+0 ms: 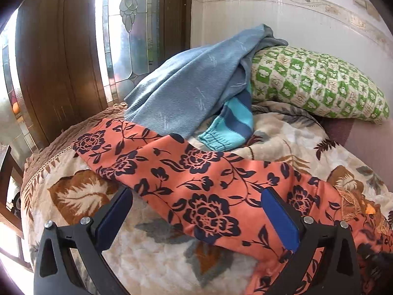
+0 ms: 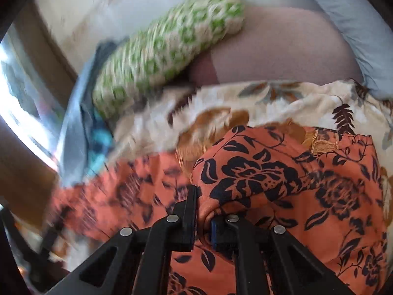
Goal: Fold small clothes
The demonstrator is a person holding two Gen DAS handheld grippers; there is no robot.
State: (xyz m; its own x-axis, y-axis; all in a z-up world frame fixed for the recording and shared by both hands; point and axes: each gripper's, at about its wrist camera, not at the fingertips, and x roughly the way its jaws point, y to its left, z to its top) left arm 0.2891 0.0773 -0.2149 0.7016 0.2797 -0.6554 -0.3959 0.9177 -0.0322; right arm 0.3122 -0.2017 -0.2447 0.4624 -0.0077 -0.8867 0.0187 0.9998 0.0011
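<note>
An orange garment with dark navy flowers (image 1: 196,184) lies stretched across the floral blanket on the bed. My left gripper (image 1: 196,194) hovers over it, jaws wide open, blue pads on either side of the cloth and nothing pinched. In the right wrist view the same orange garment (image 2: 282,184) is bunched up, and my right gripper (image 2: 203,211) is shut on a fold of it. A light blue sweater (image 1: 191,86) and a blue-striped knit piece (image 1: 233,125) lie heaped beyond the orange garment.
A green-and-cream checked pillow (image 1: 319,83) rests against the white wall at the back right. The cream and brown floral blanket (image 1: 157,258) covers the bed. A wooden door with leaded glass (image 1: 73,61) stands to the left, past the bed's edge.
</note>
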